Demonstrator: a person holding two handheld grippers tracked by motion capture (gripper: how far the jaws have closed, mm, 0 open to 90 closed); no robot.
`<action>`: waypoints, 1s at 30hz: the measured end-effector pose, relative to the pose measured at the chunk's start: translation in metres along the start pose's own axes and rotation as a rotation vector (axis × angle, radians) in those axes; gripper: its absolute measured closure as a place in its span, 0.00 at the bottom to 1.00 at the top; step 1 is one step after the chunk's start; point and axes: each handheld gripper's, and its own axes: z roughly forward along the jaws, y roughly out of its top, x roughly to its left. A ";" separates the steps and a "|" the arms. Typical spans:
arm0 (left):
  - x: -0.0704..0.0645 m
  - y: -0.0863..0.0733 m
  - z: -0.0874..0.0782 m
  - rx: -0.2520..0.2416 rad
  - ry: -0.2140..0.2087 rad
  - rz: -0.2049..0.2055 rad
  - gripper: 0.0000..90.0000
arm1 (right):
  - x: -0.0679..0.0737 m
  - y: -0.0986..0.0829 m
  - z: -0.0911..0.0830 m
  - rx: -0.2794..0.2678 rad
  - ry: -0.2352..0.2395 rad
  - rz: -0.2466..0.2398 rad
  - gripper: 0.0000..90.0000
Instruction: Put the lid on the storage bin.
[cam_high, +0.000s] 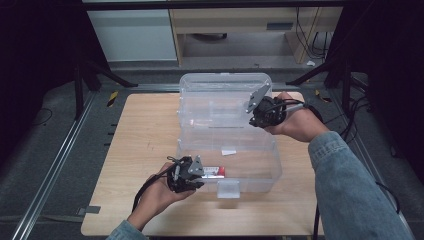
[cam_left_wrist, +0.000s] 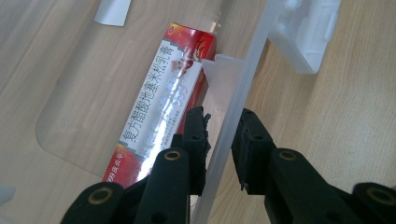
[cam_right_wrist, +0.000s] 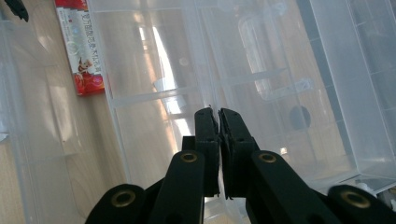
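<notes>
A clear plastic storage box (cam_high: 260, 175) stands open on the wooden table, its lid (cam_high: 220, 97) raised at the back. A red and white carton (cam_high: 214, 172) lies inside along the front wall. My left gripper (cam_high: 192, 175) is at the box's front left. In the left gripper view its jaws (cam_left_wrist: 222, 121) straddle the front wall (cam_left_wrist: 243, 84), one inside by the carton (cam_left_wrist: 163, 98) and one outside, closed on it. My right gripper (cam_high: 255, 107) is at the lid's upper right edge. In the right gripper view its jaws (cam_right_wrist: 219, 114) are pressed together on the lid (cam_right_wrist: 261, 70), with the carton (cam_right_wrist: 81, 51) far off.
The box's latch tab (cam_high: 228, 189) sticks out at the front middle, just right of my left gripper. A small white slip (cam_high: 229, 151) lies on the box floor. Bare wooden table (cam_high: 145, 150) spreads to the left of the box. Dark frame legs stand beyond the table.
</notes>
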 end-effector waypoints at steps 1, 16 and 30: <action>0.000 0.000 0.000 -0.001 0.001 -0.001 0.83 | 0.001 0.000 -0.001 0.004 -0.004 -0.004 0.97; -0.002 0.000 0.001 -0.010 0.019 -0.006 0.82 | 0.025 -0.012 -0.013 -0.041 -0.012 -0.002 0.97; 0.004 0.007 0.006 -0.014 0.057 -0.035 0.82 | 0.000 -0.004 0.001 -0.018 -0.027 0.014 0.95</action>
